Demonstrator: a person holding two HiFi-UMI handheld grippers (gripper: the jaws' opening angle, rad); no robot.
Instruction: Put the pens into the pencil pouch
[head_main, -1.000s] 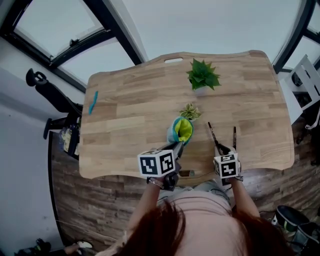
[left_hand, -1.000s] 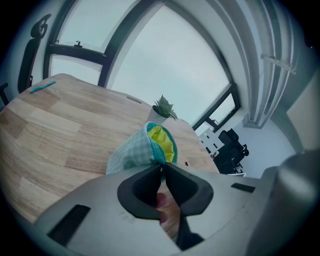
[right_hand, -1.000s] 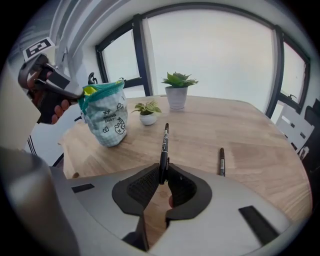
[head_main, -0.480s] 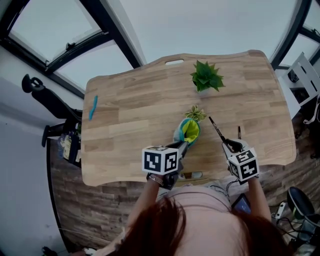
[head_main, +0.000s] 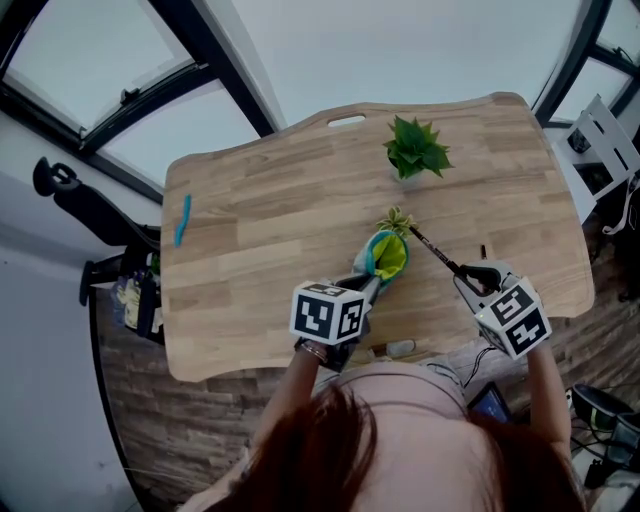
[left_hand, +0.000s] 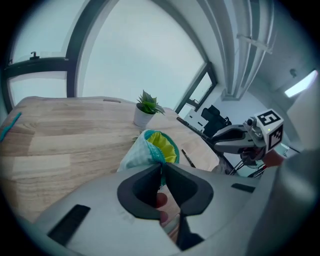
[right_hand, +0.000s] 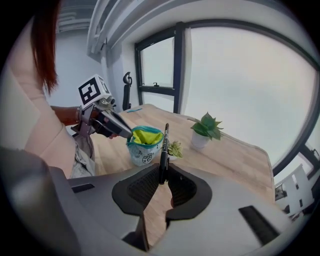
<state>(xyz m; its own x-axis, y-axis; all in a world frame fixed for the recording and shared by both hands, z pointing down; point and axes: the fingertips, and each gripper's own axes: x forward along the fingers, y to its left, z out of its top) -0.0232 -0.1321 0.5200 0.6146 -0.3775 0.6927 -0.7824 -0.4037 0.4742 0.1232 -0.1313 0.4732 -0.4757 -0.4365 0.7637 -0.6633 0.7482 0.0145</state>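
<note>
Here, nearest the body, the left gripper (left_hand: 163, 172) has its jaws pinched together on the teal rim of the pencil pouch (left_hand: 151, 149), holding it up with the yellow-lined mouth open. Beside it, the right gripper (right_hand: 161, 176) is clamped on a black pen (right_hand: 163, 145), lifted off the table (head_main: 260, 250), its free end pointing at the pouch mouth. The step in hand looks like the insertion. It is best to line the pen up with the opening, lead the tip into the yellow lining rather than against the rim, and part the jaws only once most of the barrel is inside. A small plant (head_main: 396, 219) stands just behind the pouch, so the tip should stay clear of its leaves. A second dark pen (head_main: 483, 250) lies on the wood near the right gripper. A larger potted plant (head_main: 415, 150) stands beyond, and a blue pen-like stick (head_main: 183, 219) lies well apart at the far left
</note>
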